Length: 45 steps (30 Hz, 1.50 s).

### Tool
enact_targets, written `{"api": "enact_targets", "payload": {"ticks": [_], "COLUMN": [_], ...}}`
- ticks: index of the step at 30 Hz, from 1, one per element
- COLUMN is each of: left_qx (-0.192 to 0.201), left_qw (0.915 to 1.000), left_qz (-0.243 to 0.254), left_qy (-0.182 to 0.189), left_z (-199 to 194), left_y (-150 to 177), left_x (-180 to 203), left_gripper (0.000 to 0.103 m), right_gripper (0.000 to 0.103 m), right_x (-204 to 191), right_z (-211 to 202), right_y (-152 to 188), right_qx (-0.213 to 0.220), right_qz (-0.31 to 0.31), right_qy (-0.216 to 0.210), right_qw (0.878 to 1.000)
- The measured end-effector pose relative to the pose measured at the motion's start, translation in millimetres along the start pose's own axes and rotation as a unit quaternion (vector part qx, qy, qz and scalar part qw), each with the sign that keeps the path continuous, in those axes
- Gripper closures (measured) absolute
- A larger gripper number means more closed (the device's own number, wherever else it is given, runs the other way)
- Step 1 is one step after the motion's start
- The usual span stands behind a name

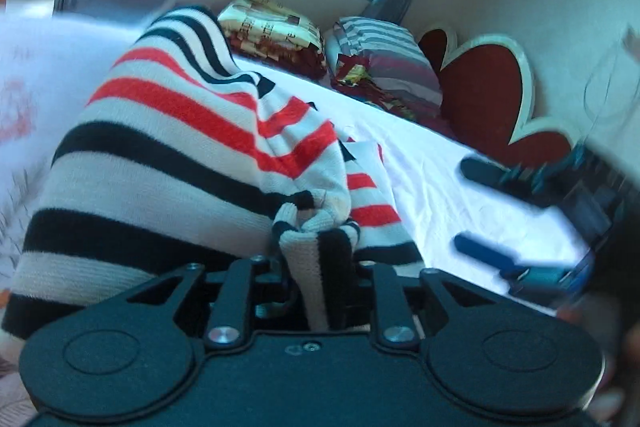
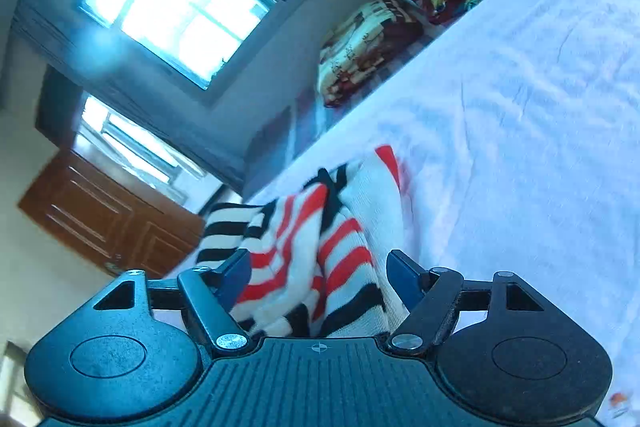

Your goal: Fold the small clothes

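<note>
A knitted sweater (image 1: pixel 180 147) with white, red and black stripes rises in a heap over the white bed sheet (image 1: pixel 440 187). My left gripper (image 1: pixel 316 259) is shut on a bunched fold of it, and the knit hides the fingertips. To the right, my right gripper (image 1: pixel 472 209) hovers over the sheet with its blue fingers (image 1: pixel 480 247) wide apart. In the right wrist view the sweater (image 2: pixel 304 247) lies between the spread jaws of the right gripper (image 2: pixel 320 271). The pads do not press on it.
Folded patterned bedding (image 1: pixel 276 31) and a striped pillow (image 1: pixel 384 59) lie at the head of the bed, beside a red heart-shaped headboard (image 1: pixel 488 95). A bright window (image 2: pixel 172 3) and a wooden door (image 2: pixel 108 219) are beyond the bed. A hand shows at the lower right edge.
</note>
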<state>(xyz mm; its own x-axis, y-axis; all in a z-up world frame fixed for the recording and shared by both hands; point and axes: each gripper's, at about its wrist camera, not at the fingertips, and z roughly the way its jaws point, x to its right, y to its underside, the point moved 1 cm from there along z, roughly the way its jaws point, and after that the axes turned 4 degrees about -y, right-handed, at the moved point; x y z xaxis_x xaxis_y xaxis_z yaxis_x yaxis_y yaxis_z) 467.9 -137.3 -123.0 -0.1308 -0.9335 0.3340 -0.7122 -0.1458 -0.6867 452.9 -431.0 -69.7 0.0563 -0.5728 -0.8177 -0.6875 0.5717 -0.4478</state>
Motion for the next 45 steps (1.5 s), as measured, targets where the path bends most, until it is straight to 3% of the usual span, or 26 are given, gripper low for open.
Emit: {"api": "enact_targets", "payload": {"ticks": [2, 4, 5, 7, 9, 11, 13, 16, 18, 19, 20, 23, 24, 26, 31, 34, 40, 42, 45], "left_qx": [-0.015, 0.007, 0.025, 0.062, 0.087, 0.088, 0.075, 0.039, 0.035, 0.034, 0.037, 0.045, 0.054, 0.042, 0.033, 0.035, 0.014, -0.012, -0.003], "left_qw": [0.9996, 0.9976, 0.9969, 0.9959, 0.9961, 0.9951, 0.994, 0.9936, 0.9929, 0.9927, 0.992, 0.991, 0.9912, 0.993, 0.9954, 0.9965, 0.9997, 0.9991, 0.9952], "left_qz": [0.004, 0.008, 0.008, 0.005, -0.005, -0.039, -0.074, -0.098, -0.106, -0.107, -0.112, -0.121, -0.118, -0.104, -0.08, -0.07, -0.02, 0.021, 0.071], "left_qy": [0.023, 0.069, 0.074, 0.066, 0.013, -0.02, -0.028, -0.042, -0.041, -0.045, -0.044, -0.035, -0.029, -0.035, -0.041, -0.031, -0.007, -0.034, -0.067], "left_z": [-14, -43, -58, -80, -86, -82, -71, -50, -45, -43, -45, -55, -57, -54, -51, -50, -29, -14, -7], "left_y": [-7, -15, -20, -28, -38, -46, -49, -46, -39, -36, -33, -37, -39, -40, -46, -49, -52, -46, -41], "left_x": [4, 0, -8, -24, -48, -79, -104, -127, -137, -138, -140, -143, -143, -146, -140, -132, -96, -79, -62], "left_gripper": [0.063, 0.058, 0.051, 0.049, 0.049, 0.052, 0.052, 0.052, 0.049, 0.049, 0.05, 0.053, 0.052, 0.051, 0.052, 0.053, 0.051, 0.048, 0.046], "right_gripper": [0.03, 0.033, 0.033, 0.033, 0.033, 0.033, 0.033, 0.033, 0.033, 0.038, 0.053, 0.054, 0.056, 0.071, 0.076, 0.076, 0.076, 0.076, 0.076], "right_x": [-3, -6, -7, -7, -3, -2, -4, -9, -16, -20, -23, -28, -32, -40, -80, -97, -63, -35, -12], "right_z": [-3, 3, 7, 17, 29, 40, 52, 68, 79, 85, 92, 104, 104, 103, 94, 76, 51, 57, 51], "right_y": [-2, -2, 0, 6, 13, 18, 21, 25, 27, 29, 32, 37, 40, 45, 58, 54, 47, 49, 47], "right_qx": [-0.006, -0.027, -0.041, -0.062, -0.081, -0.095, -0.113, -0.13, -0.142, -0.15, -0.16, -0.167, -0.165, -0.159, -0.122, -0.086, -0.061, -0.086, -0.086], "right_qz": [0.004, 0.014, 0.021, 0.033, 0.046, 0.049, 0.041, 0.027, -0.001, -0.017, -0.03, -0.061, -0.078, -0.127, -0.28, -0.327, -0.316, -0.279, -0.228], "right_qy": [-0.019, -0.042, -0.049, -0.055, -0.056, -0.057, -0.036, -0.025, -0.014, -0.008, 0.001, 0.014, 0.02, 0.038, 0.051, 0.045, 0.079, 0.099, 0.089], "right_qw": [1.0, 0.999, 0.998, 0.996, 0.994, 0.993, 0.992, 0.991, 0.99, 0.989, 0.987, 0.984, 0.983, 0.978, 0.951, 0.94, 0.943, 0.951, 0.966]}}
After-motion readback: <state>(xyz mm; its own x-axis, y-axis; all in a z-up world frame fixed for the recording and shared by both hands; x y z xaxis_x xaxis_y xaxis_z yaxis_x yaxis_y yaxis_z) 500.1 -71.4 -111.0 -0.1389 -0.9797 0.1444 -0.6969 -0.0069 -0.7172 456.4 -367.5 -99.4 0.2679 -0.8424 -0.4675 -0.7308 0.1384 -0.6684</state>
